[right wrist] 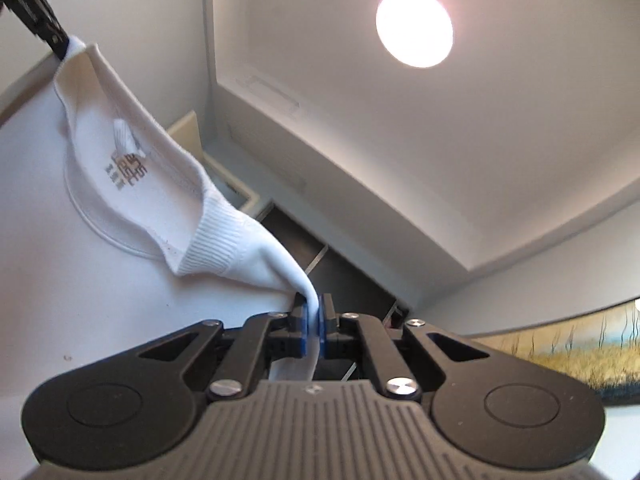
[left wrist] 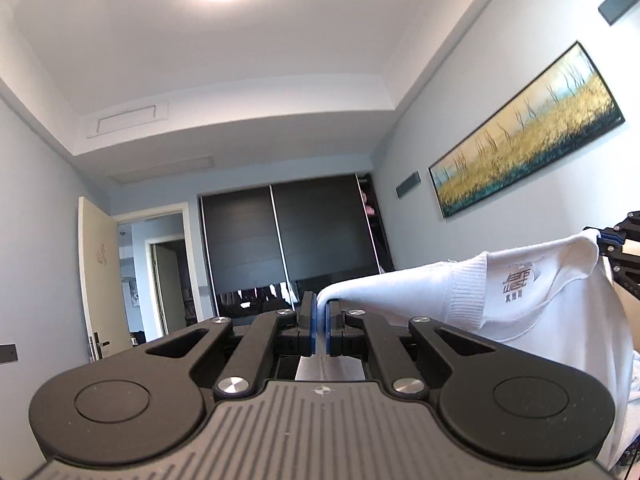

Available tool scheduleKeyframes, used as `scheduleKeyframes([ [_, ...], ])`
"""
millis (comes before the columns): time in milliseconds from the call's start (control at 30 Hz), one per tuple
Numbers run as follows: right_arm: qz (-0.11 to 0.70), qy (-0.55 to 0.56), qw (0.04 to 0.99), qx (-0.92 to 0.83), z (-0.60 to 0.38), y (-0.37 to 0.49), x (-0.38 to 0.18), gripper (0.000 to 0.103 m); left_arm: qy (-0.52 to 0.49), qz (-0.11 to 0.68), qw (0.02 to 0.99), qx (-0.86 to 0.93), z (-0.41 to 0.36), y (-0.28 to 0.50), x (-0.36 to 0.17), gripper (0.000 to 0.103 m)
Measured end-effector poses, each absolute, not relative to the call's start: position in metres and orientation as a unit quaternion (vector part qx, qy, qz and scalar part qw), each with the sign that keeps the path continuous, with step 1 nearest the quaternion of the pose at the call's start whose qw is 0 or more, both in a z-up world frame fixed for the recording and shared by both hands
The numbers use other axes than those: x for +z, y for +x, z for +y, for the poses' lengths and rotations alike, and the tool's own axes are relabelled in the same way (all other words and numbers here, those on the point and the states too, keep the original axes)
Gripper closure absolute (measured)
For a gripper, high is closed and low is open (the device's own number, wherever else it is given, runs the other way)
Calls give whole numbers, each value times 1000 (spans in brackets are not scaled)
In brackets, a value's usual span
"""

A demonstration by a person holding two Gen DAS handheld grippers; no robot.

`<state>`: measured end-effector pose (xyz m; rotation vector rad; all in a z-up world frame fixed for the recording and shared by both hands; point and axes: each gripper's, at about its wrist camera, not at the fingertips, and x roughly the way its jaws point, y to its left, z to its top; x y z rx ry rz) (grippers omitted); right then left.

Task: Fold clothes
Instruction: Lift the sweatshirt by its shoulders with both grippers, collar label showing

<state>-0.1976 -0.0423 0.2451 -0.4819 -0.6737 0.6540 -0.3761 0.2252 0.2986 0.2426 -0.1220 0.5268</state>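
Note:
A white sweatshirt (left wrist: 532,320) with a ribbed collar and a printed neck label hangs stretched in the air between both grippers. My left gripper (left wrist: 321,312) is shut on one shoulder of it, white cloth pinched between the blue pads. In the right wrist view my right gripper (right wrist: 315,316) is shut on the other shoulder of the sweatshirt (right wrist: 80,248). Each view shows the other gripper at the far end of the collar: the right gripper (left wrist: 612,240) at the right edge, the left gripper (right wrist: 44,28) at the top left. Both point upward toward the ceiling.
A dark sliding wardrobe (left wrist: 288,240) stands ahead, an open door (left wrist: 98,276) to its left. A long framed painting (left wrist: 528,132) hangs on the right wall. A round ceiling lamp (right wrist: 414,28) shines overhead. No table or bed surface shows.

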Motion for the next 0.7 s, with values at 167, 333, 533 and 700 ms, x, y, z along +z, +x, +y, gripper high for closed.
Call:
scheduleKeyframes([
  [167,-361,-205,854,312,-57,-219,250,97,104,-96,960,242,227,-395,308,100],
  [333,-364,-208,854,308,-40,-200,250,97,97,-79,962,244,246,-378,309,100],
  [533,-280,-252,866,328,19,-128,222,97,76,21,962,260,304,-302,278,100],
  [700,-185,-297,868,352,85,-55,164,97,51,130,952,273,368,-217,221,100],
])
